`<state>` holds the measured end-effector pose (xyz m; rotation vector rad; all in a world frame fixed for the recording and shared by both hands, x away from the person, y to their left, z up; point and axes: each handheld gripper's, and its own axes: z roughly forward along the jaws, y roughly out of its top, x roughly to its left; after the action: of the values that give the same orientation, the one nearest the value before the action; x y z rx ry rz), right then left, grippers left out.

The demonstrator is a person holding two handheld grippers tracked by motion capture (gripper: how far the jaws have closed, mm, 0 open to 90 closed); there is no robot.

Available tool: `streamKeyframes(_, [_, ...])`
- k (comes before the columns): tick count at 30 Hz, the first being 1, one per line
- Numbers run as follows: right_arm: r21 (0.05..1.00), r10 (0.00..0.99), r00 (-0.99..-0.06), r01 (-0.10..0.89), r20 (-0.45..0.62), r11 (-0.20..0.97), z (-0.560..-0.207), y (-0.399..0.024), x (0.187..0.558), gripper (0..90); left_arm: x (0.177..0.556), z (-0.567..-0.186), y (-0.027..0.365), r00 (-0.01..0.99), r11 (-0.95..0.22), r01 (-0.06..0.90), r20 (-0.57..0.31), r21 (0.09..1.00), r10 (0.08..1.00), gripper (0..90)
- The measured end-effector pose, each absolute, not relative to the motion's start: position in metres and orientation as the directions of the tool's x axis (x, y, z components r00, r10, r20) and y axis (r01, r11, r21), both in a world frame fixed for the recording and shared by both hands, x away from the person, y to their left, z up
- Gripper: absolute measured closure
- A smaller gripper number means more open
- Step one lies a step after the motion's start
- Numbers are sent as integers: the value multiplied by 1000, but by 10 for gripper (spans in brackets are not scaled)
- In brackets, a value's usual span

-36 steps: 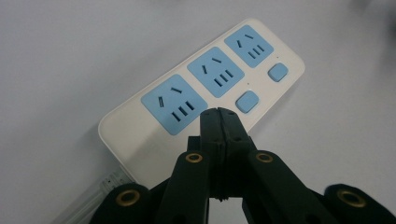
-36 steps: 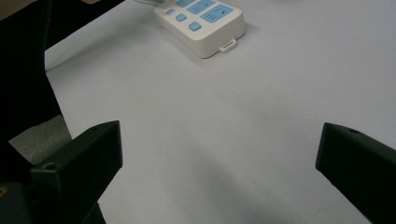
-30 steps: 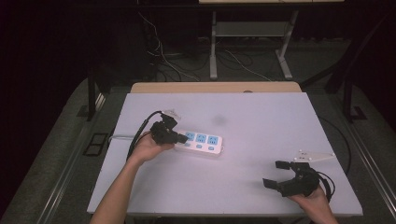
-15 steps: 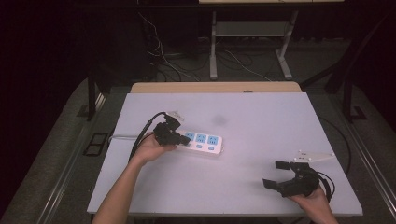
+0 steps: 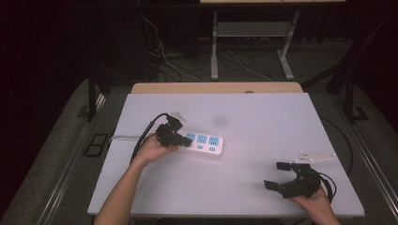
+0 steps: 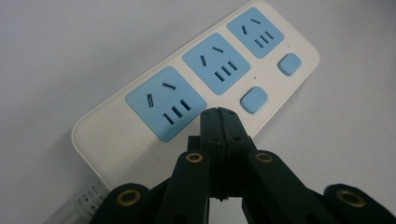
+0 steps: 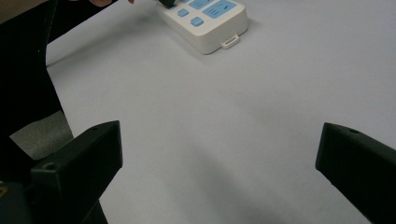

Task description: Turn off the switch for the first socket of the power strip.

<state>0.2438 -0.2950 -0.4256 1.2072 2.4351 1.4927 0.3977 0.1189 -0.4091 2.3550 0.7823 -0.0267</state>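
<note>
Nearest you, your right hand rests at the near right corner of the table (image 5: 263,108), holding the right gripper (image 5: 278,176) level with its jaws spread wide and nothing between them, pointing left across the bare surface. Farther off and to the left, your left forearm reaches forward and the left gripper (image 6: 219,116) tips down with its jaws pressed together, empty, their tips at the near edge of the white power strip (image 6: 196,84) beside its leftmost blue socket (image 6: 164,103). That strip lies flat left of the table's middle, without any readable writing.
</note>
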Motion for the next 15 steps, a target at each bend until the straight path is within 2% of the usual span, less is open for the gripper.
streamKeyframes(6, [770, 628, -699, 591, 340, 240, -426, -294, 244, 3, 397, -410, 119, 821, -604, 542, -212, 585, 531, 896])
streamKeyframes(15, [771, 630, -697, 592, 342, 236, -425, -295, 243, 3, 401, -414, 124, 799, -563, 579, -276, 590, 534, 899])
